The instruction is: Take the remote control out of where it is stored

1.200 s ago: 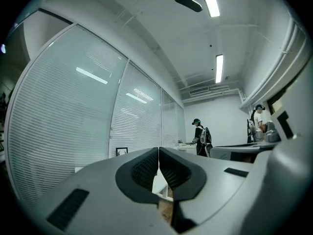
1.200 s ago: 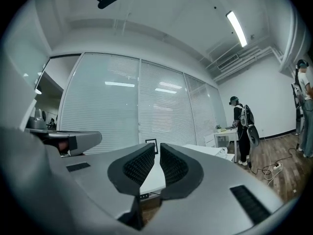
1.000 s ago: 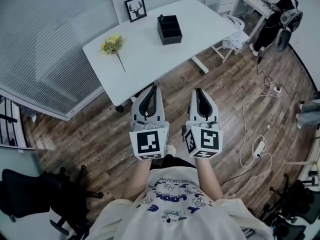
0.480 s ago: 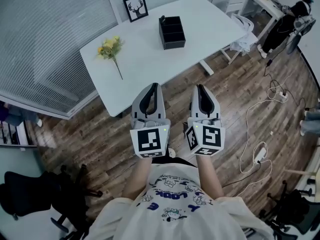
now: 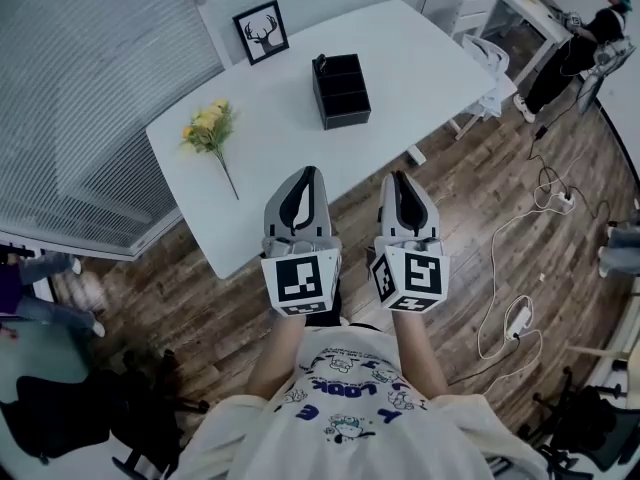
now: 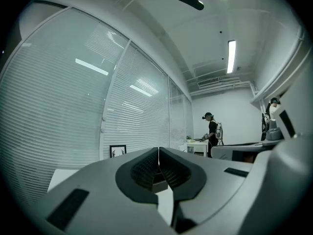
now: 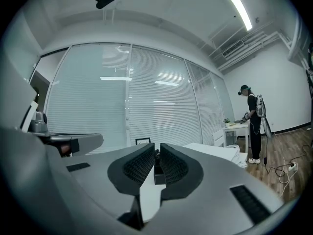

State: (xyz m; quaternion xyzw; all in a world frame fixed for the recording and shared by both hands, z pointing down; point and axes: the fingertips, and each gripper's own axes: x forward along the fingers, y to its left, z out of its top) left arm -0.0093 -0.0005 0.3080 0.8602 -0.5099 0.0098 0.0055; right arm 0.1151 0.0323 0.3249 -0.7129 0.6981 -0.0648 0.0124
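Storage for the remote control [image 5: 320,64] was provided by a black compartmented box [image 5: 345,116] set near the middle of the white counter [image 5: 300,148]. The remote's dark end could just be made out standing up from the box's far compartment, too small for more to be told. The left gripper [image 5: 308,174] and the right gripper [image 5: 398,179] were held level and side by side at the counter's near edge, the wooden floor [image 5: 450,238] below them, well apart from the box and aimed towards it; the reach was judged not yet begun. The left fingers [image 6: 142,168] were pressed together with nothing between them. The right fingers [image 7: 134,166] were kept a thin slit apart, also empty, and the box was seen through that slit, which suggested the right gripper was lined up on it. A framed deer picture [image 5: 260,30] was stood at the counter's far edge and yellow flowers [image 5: 207,126] were laid to the left, both clear of the line to the box, so a straight approach was judged possible, with fingers to be spread first.
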